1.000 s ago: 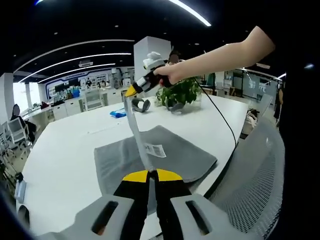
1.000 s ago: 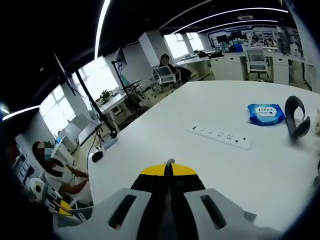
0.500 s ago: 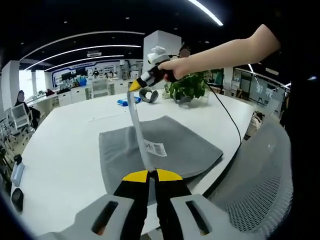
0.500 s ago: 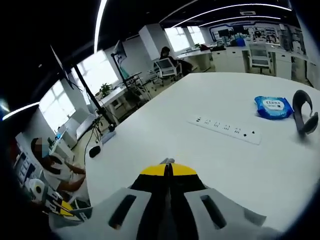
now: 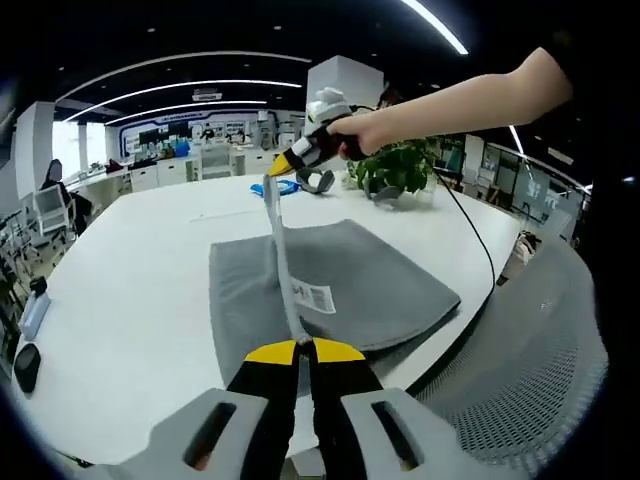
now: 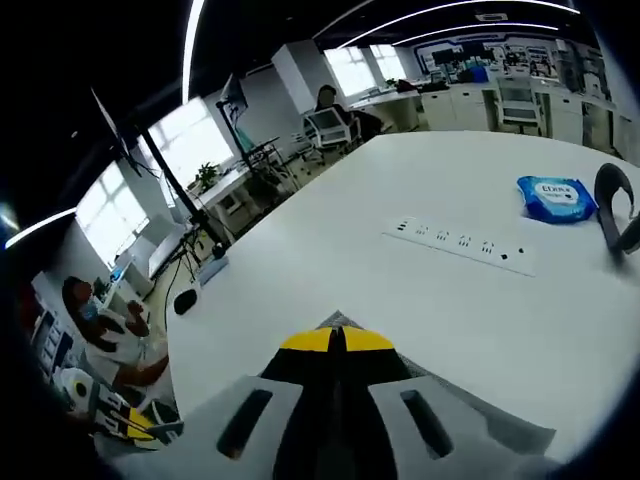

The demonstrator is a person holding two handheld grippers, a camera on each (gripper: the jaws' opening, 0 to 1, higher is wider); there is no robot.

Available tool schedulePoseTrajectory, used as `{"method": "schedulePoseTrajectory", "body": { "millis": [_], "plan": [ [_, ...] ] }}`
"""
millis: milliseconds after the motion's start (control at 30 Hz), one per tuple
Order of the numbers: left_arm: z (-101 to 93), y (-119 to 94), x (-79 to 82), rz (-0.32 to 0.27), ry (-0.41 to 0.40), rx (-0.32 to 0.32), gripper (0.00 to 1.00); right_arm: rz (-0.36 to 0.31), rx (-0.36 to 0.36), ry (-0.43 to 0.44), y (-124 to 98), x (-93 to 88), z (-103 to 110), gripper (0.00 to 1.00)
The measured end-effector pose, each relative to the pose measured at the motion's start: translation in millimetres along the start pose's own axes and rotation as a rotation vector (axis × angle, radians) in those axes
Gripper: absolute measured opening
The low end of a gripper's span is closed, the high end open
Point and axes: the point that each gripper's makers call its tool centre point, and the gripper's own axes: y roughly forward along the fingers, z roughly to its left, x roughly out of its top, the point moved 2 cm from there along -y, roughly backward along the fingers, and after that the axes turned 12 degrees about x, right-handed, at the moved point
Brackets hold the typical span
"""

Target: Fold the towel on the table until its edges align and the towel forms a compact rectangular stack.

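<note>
Grey towel [image 5: 340,285] lies flat on the white tabletop [image 5: 130,290], its near right corner close to the table's near edge, white label [image 5: 313,297] on top. One towel edge is lifted off the rest and pulled taut into a thin strip between both tools. Left gripper [image 5: 303,350] w/ yellow-tipped jaws pressed together, clamped on the near end of that strip. Right gripper [image 5: 283,166], held in a person's hand [image 5: 362,133], pinches the far end up above the towel's far edge; in right gripper view its jaws [image 6: 335,338] sit together w/ a bit of grey cloth at the tips. Toward the far edge: blue wipes pack [image 6: 557,198], white power strip [image 6: 462,243], dark headset [image 6: 617,207], potted plant [image 5: 397,168].
</note>
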Motion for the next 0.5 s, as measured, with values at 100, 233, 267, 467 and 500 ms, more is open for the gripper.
{"method": "schedulePoseTrajectory", "body": {
  "millis": [100, 233, 267, 467, 500],
  "plan": [
    [5.9, 1, -9.6, 0.012, -0.075, 0.010, 0.04, 0.002, 0.009, 0.019, 8, -3.7, 2, 0.00],
    [13.4, 5, -19.9, 0.029, -0.141, 0.019, 0.04, -0.023, 0.028, 0.064, 17, -3.4, 8, 0.00],
    [15.9, 5, -21.0, 0.030, -0.149, 0.021, 0.04, -0.027, 0.031, 0.072, 17, -2.5, 9, 0.00],
    [23.7, 11, -27.0, 0.037, -0.157, 0.041, 0.04, -0.024, 0.031, 0.070, 20, -1.3, 7, 0.00],
    [24.5, 13, -29.0, 0.044, -0.156, 0.043, 0.04, -0.020, 0.027, 0.072, 21, -3.8, 6, 0.00]
  ]
}}
